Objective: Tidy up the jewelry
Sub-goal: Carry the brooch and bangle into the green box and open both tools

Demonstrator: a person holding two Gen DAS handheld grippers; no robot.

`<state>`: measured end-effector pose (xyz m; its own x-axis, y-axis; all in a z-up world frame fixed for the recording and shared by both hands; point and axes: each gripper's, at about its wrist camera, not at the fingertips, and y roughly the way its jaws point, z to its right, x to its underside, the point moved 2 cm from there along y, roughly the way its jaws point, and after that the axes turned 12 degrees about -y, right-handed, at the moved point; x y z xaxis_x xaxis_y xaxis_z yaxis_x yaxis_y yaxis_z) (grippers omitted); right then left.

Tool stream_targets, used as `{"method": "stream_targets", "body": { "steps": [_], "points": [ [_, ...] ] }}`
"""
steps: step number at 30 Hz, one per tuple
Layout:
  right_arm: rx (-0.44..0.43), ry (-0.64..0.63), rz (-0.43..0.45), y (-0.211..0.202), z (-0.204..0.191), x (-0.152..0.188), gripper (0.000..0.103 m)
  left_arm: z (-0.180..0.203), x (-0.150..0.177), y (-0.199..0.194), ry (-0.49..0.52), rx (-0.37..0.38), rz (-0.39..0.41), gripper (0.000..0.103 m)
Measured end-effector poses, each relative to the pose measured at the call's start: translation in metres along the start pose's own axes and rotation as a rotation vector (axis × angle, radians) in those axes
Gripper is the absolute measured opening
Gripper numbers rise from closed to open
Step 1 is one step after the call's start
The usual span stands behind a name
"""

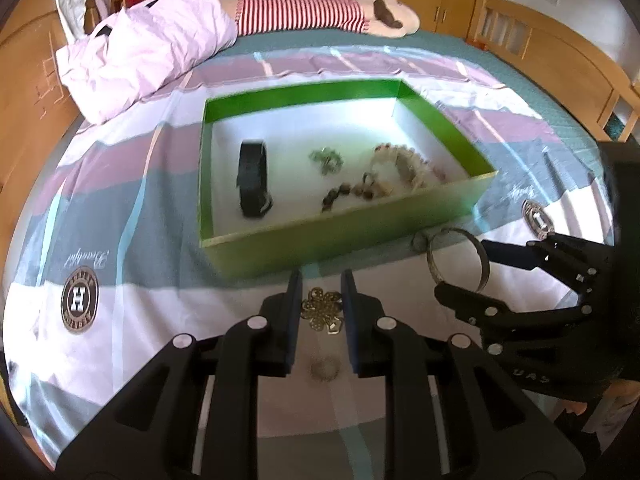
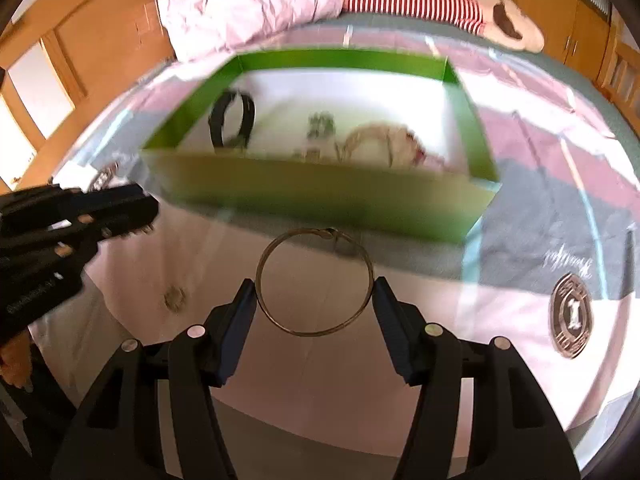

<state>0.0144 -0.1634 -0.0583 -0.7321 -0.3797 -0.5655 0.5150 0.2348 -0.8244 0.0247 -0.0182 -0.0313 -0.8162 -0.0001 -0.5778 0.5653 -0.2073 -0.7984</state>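
A green box (image 1: 320, 240) with a white inside sits on the bed. It holds a black band (image 1: 253, 178), a green bead piece (image 1: 327, 159), dark beads (image 1: 340, 194) and a pale bead bracelet (image 1: 404, 164). My left gripper (image 1: 320, 304) is shut on a gold flower brooch (image 1: 321, 309) just in front of the box. My right gripper (image 2: 314, 300) is shut on a thin metal bangle (image 2: 362, 304), held across its width; it also shows in the left wrist view (image 1: 486, 264). A small ring (image 1: 324, 369) lies on the sheet under the left gripper. The box shows in the right wrist view (image 2: 320, 192).
A striped sheet (image 1: 120, 300) with round logo patches (image 1: 79, 300) covers the bed. A pink pillow (image 1: 148, 44) and a red-striped plush (image 1: 304, 14) lie at the far side. Wooden bed rails (image 1: 560, 56) and cabinets surround the bed.
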Motion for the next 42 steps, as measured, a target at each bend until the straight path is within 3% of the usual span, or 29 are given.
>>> {"method": "stream_targets", "body": {
  "steps": [5, 8, 16, 21, 22, 23, 24, 25, 27, 34, 36, 42],
  "points": [
    [0.023, 0.048, 0.117, -0.031, 0.026, -0.04, 0.06, 0.007, -0.031, -0.007, 0.007, 0.046, 0.07, 0.02],
    [0.038, 0.061, 0.146, -0.025, 0.042, -0.063, 0.06, 0.005, -0.051, 0.001, -0.011, 0.056, 0.073, 0.02],
    [0.077, 0.118, 0.046, 0.051, 0.081, -0.088, 0.06, 0.002, -0.075, 0.058, -0.047, 0.028, 0.005, 0.02],
    [0.079, 0.131, 0.015, 0.075, 0.09, -0.091, 0.06, 0.0, -0.075, 0.082, -0.049, -0.026, -0.02, 0.02],
    [0.077, 0.122, 0.016, 0.076, 0.09, -0.091, 0.06, -0.001, -0.075, 0.084, -0.048, -0.033, -0.017, 0.022],
    [0.08, 0.117, 0.014, 0.076, 0.089, -0.092, 0.061, -0.001, -0.076, 0.084, -0.045, -0.036, -0.014, 0.036],
    [0.083, 0.114, 0.01, 0.075, 0.088, -0.092, 0.062, 0.0, -0.075, 0.083, -0.044, -0.043, -0.005, 0.056],
    [0.077, 0.116, 0.013, 0.073, 0.088, -0.094, 0.063, 0.0, -0.076, 0.08, -0.046, -0.048, 0.012, 0.061],
    [0.065, 0.12, 0.03, 0.065, 0.085, -0.095, 0.072, 0.001, -0.077, 0.072, -0.047, -0.048, 0.03, 0.063],
    [0.052, 0.089, 0.099, 0.008, 0.068, -0.087, 0.08, 0.012, -0.068, 0.045, -0.024, -0.044, 0.063, 0.068],
    [0.044, 0.095, 0.121, -0.012, 0.064, -0.076, 0.086, 0.018, -0.062, 0.036, 0.007, -0.048, 0.079, 0.072],
    [0.032, 0.076, 0.097, -0.039, 0.05, -0.038, 0.088, 0.022, -0.021, 0.004, 0.128, -0.117, 0.092, 0.073]
  ]
}}
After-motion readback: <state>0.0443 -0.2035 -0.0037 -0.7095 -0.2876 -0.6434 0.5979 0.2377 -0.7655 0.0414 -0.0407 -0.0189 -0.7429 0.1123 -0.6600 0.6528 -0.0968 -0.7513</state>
